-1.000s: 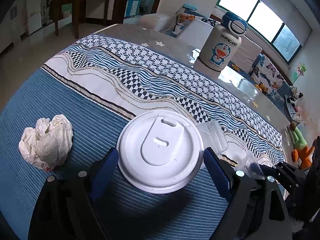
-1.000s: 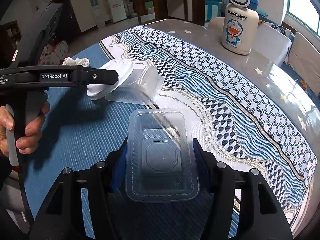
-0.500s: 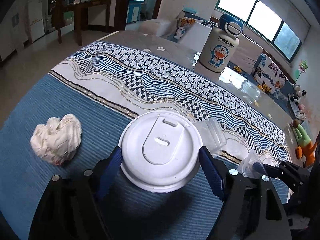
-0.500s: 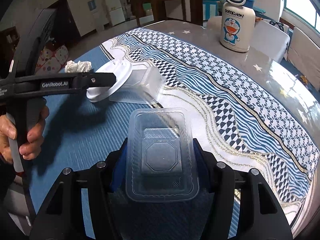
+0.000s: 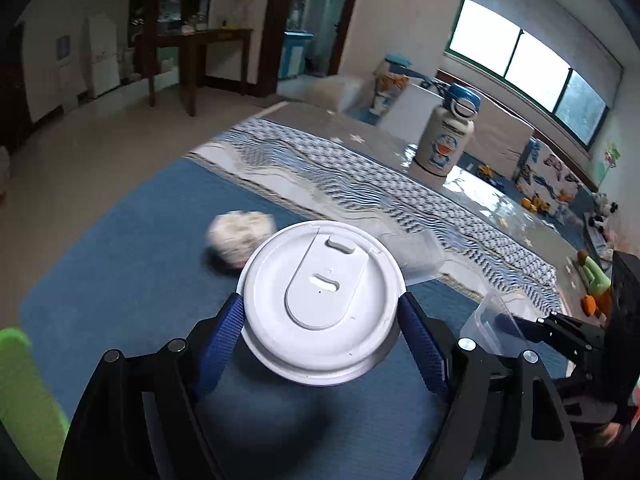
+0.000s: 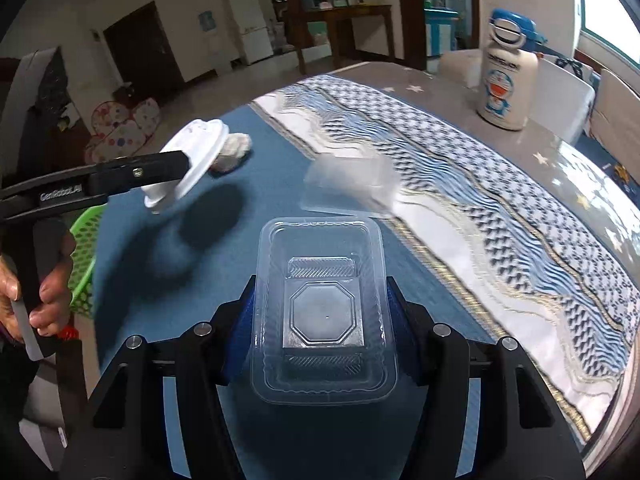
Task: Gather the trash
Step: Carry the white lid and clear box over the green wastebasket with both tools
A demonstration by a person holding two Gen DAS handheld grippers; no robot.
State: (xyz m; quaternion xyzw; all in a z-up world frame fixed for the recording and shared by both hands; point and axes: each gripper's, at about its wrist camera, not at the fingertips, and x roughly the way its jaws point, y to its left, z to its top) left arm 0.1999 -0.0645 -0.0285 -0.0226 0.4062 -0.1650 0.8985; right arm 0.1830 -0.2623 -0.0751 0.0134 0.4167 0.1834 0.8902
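My left gripper (image 5: pixel 320 320) is shut on a white cup lid (image 5: pixel 320 304) and holds it above the blue mat; the lid also shows in the right wrist view (image 6: pixel 188 164). My right gripper (image 6: pixel 324 312) is shut on a clear plastic tray (image 6: pixel 324 308), held above the table. A crumpled tissue (image 5: pixel 236 236) lies on the mat beyond the lid. A second clear plastic container (image 6: pixel 348 184) lies on the table runner ahead of the tray.
A green mesh basket (image 6: pixel 84 256) stands off the table's left edge; its rim shows in the left wrist view (image 5: pixel 24 400). A Doraemon bottle (image 5: pixel 446 136) stands at the far side of the table. The patterned runner (image 6: pixel 500 216) crosses the table.
Both grippers have lifted and pulled back towards the left edge of the table with their loads. The green basket has come into view.
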